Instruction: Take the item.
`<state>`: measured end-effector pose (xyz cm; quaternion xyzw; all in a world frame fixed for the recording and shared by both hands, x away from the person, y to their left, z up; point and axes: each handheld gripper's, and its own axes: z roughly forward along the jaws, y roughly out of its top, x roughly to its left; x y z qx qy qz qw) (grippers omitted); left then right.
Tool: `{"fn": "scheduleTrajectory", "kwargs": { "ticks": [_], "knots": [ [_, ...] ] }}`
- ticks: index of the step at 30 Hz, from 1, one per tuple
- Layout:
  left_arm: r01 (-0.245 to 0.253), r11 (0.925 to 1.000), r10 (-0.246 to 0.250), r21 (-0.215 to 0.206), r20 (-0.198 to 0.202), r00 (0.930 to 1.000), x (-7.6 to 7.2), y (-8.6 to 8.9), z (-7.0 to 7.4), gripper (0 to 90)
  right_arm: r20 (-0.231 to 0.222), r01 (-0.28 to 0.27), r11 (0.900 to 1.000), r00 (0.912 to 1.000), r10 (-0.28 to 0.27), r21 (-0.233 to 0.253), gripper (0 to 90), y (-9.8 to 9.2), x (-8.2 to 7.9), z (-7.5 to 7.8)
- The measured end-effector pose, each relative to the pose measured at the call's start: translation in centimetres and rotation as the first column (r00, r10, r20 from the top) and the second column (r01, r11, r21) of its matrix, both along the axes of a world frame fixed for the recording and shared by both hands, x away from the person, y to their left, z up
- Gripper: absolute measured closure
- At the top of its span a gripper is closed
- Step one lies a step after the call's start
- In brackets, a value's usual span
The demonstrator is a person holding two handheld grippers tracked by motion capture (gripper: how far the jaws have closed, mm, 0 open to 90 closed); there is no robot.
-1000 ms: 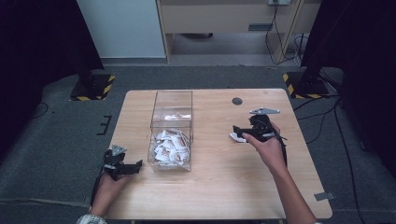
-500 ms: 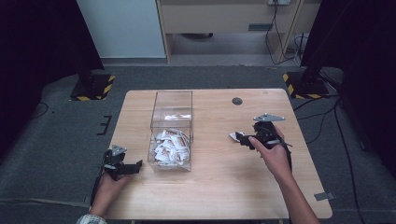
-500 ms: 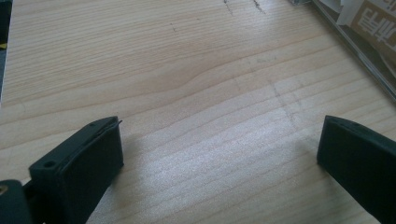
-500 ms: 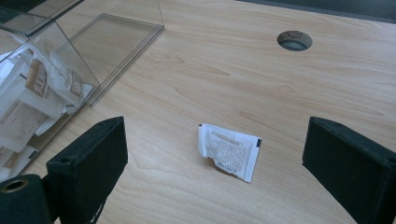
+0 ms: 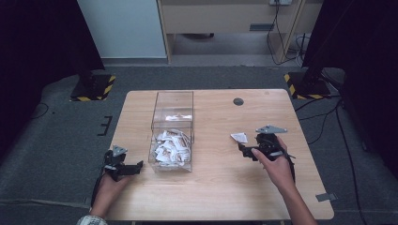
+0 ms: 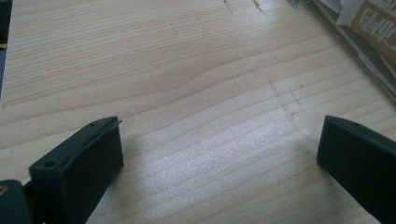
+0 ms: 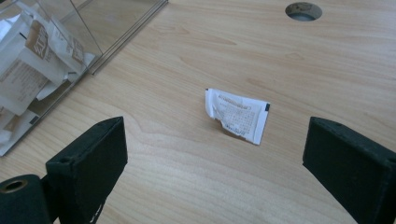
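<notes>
A small white printed packet (image 5: 239, 137) (image 7: 237, 115) lies flat on the wooden table (image 5: 220, 197), right of centre. My right gripper (image 5: 245, 150) (image 7: 217, 172) stands open just short of it, jaws wide apart, nothing between them. A clear plastic box (image 5: 172, 133) left of centre holds several similar white and brown packets (image 5: 171, 146) (image 7: 32, 60). My left gripper (image 5: 133, 167) (image 6: 219, 168) rests open near the table's left front corner, over bare wood, beside the box's front left corner.
A round cable hole (image 5: 238, 101) (image 7: 303, 10) sits in the table behind the loose packet. The box's clear wall (image 6: 359, 51) runs close to the left gripper's right jaw. Dark floor and black stands surround the table.
The right gripper let go of the packet, which now lies on the table, and drew back toward the person with its jaws open. The left gripper stayed still.
</notes>
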<state>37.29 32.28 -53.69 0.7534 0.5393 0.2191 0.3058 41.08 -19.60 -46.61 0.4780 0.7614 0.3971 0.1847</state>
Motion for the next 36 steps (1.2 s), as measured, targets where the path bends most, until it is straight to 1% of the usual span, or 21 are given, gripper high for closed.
{"fn": "scheduleTrajectory", "kwargs": {
  "ticks": [5, 7, 10, 12, 14, 18, 22, 24, 30, 33, 36],
  "knots": [
    [0.000, 1.0000, 0.000, 0.000, 0.000, 1.0000, 0.0, 0.0, 0.0, 0.0, -0.009, -0.008, 1.000, 0.9999, 0.008, -0.007, 6.8, -0.2, -0.7, -1.0],
    [0.000, 1.0000, 0.000, 0.000, 0.000, 1.0000, 0.0, 0.0, 0.0, 0.0, -0.020, -0.004, 1.000, 0.9998, 0.004, 0.001, 6.8, -0.2, -1.0, -1.4],
    [0.000, 1.0000, 0.000, 0.000, 0.000, 1.0000, 0.0, 0.0, 0.0, 0.0, -0.033, -0.005, 1.000, 0.9995, 0.005, -0.006, 6.8, -0.3, -1.5, -2.1],
    [0.000, 1.0000, 0.000, 0.000, 0.000, 1.0000, 0.0, 0.0, 0.0, 0.0, -0.031, -0.011, 1.000, 0.9995, 0.011, -0.012, 6.7, -0.4, -1.9, -2.6],
    [0.000, 1.0000, 0.000, 0.000, 0.000, 1.0000, 0.0, 0.0, 0.0, 0.0, -0.039, -0.020, 1.000, 0.9991, 0.019, -0.013, 6.6, -0.4, -2.3, -3.0],
    [0.000, 1.0000, 0.000, 0.000, 0.000, 1.0000, 0.0, 0.0, 0.0, 0.0, -0.047, -0.027, 0.999, 0.9986, 0.026, -0.022, 6.5, -0.4, -2.9, -3.6],
    [0.000, 1.0000, 0.000, 0.000, 0.000, 1.0000, 0.0, 0.0, 0.0, 0.0, -0.065, -0.031, 0.999, 0.9975, 0.029, -0.029, 6.4, -0.4, -3.3, -4.2],
    [0.000, 1.0000, 0.000, 0.000, 0.000, 1.0000, 0.0, 0.0, 0.0, 0.0, -0.074, -0.034, 0.998, 0.9968, 0.031, -0.046, 6.4, -0.3, -3.4, -4.4],
    [0.000, 1.0000, 0.000, 0.000, 0.000, 1.0000, 0.0, 0.0, 0.0, 0.0, -0.089, -0.055, 0.997, 0.9947, 0.050, -0.057, 6.3, 0.5, -3.8, -4.9],
    [0.000, 1.0000, 0.000, 0.000, 0.000, 1.0000, 0.0, 0.0, 0.0, 0.0, -0.098, -0.073, 0.996, 0.9929, 0.067, -0.058, 6.1, 1.4, -3.9, -5.2],
    [0.000, 1.0000, 0.000, 0.000, 0.000, 1.0000, 0.0, 0.0, 0.0, 0.0, -0.107, -0.092, 0.993, 0.9907, 0.083, -0.073, 6.0, 2.3, -4.0, -5.5]
  ]
}}
